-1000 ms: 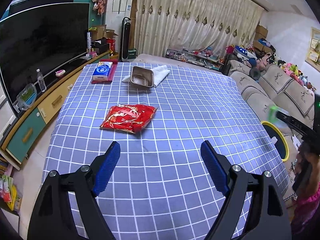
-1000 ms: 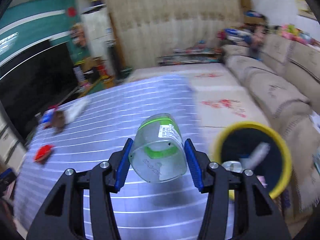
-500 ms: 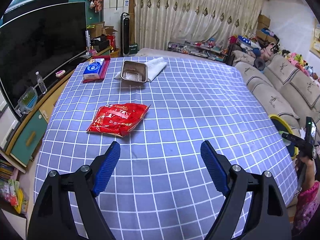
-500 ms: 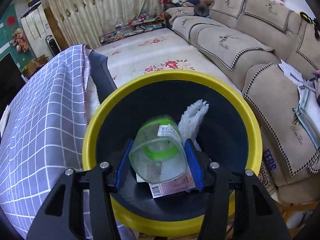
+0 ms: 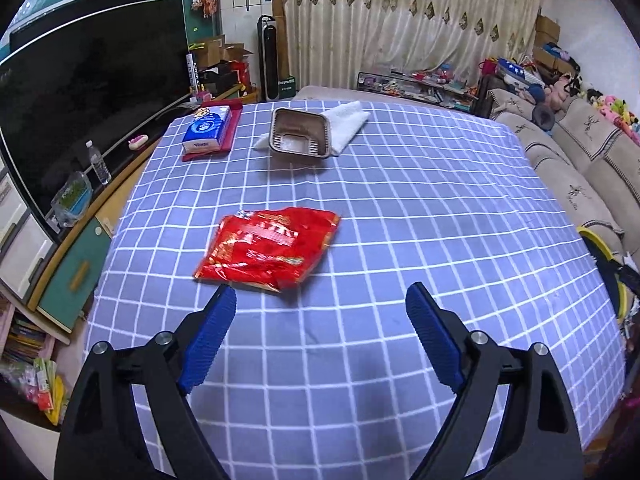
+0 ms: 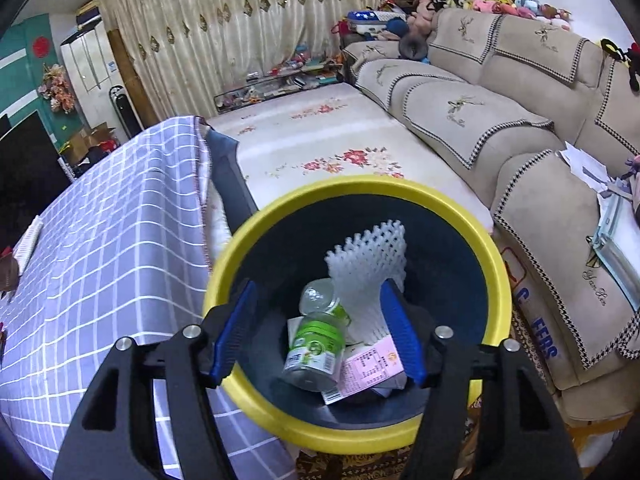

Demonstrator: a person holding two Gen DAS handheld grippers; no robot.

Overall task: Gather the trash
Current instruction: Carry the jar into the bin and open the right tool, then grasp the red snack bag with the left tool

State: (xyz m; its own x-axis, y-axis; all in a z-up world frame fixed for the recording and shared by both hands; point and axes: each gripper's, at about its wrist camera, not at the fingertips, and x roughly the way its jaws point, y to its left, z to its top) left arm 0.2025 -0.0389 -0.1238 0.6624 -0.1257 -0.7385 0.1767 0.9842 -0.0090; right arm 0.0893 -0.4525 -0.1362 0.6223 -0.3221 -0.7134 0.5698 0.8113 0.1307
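The bottle (image 6: 316, 344) has dropped from the right gripper (image 6: 316, 334) into the bin (image 6: 240, 256). Both grippers' jaws are open, empty. A red bag (image 5: 270, 254) and tray (image 5: 300, 136) remain on the surface.

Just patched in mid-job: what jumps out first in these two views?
The yellow-rimmed bin beside the table, below the open right gripper, holds a plastic bottle and white foam netting. On the checked tablecloth, a red snack bag lies just ahead of the open left gripper.
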